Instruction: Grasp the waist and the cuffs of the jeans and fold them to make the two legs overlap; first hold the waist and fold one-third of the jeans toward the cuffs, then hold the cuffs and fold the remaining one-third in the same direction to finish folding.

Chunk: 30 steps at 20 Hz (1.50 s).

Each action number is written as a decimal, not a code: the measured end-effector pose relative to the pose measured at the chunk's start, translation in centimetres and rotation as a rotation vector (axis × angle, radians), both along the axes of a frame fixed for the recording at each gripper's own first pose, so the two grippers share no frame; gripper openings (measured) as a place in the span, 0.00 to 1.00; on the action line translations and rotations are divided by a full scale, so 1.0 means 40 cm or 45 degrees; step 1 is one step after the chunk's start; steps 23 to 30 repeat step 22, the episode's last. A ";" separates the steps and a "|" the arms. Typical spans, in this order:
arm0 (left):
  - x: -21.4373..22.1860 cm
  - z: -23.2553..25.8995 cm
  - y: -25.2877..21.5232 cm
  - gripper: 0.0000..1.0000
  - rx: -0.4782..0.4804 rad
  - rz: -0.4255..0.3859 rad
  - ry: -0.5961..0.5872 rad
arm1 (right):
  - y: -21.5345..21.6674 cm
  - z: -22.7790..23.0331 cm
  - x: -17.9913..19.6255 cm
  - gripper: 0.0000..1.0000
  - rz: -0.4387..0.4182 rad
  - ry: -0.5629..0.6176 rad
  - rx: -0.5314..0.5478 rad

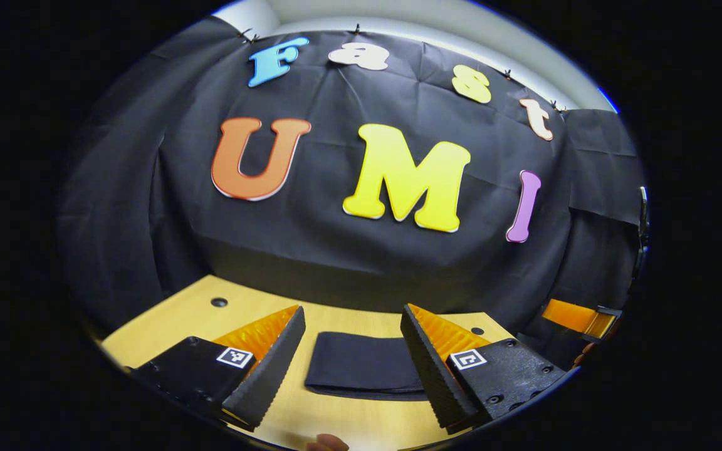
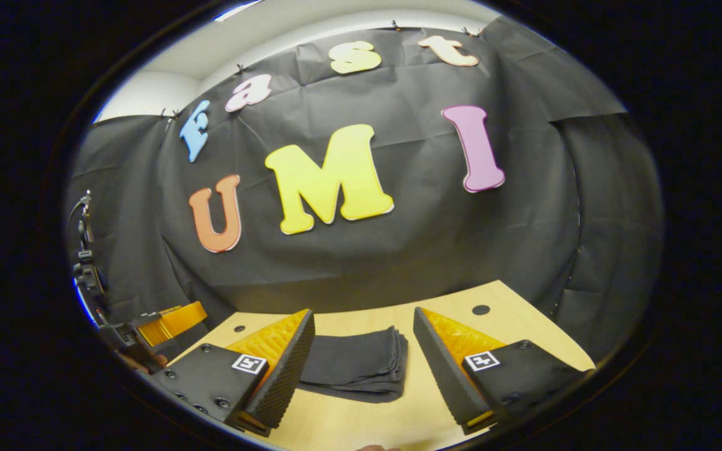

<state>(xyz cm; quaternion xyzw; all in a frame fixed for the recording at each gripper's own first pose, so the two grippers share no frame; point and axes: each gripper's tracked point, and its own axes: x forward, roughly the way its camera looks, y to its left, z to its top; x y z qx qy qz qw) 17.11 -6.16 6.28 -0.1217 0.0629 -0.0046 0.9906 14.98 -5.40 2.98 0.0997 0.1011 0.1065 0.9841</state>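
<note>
Judging by the compact, layered stack the jeans (image 1: 366, 369) make on the table (image 1: 198, 313), you look to have both folds done, with nothing plainly left but perhaps squaring the edges. Your left gripper (image 1: 351, 357) hangs above the near side of the table with its jaws wide and empty, the jeans lying beyond and between its fingers. Your right gripper (image 2: 364, 363) is likewise wide and empty, the jeans just past its fingers.
</note>
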 end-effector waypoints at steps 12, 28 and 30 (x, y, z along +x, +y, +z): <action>-0.175 0.051 0.065 0.98 0.148 -0.002 -0.090 | 0.126 0.045 -0.157 0.94 -0.057 -0.190 -0.192; -0.181 0.036 0.065 0.98 0.144 -0.012 -0.076 | 0.134 0.041 -0.174 0.93 -0.052 -0.174 -0.198; -0.181 0.036 0.065 0.98 0.144 -0.012 -0.076 | 0.134 0.041 -0.174 0.93 -0.052 -0.174 -0.198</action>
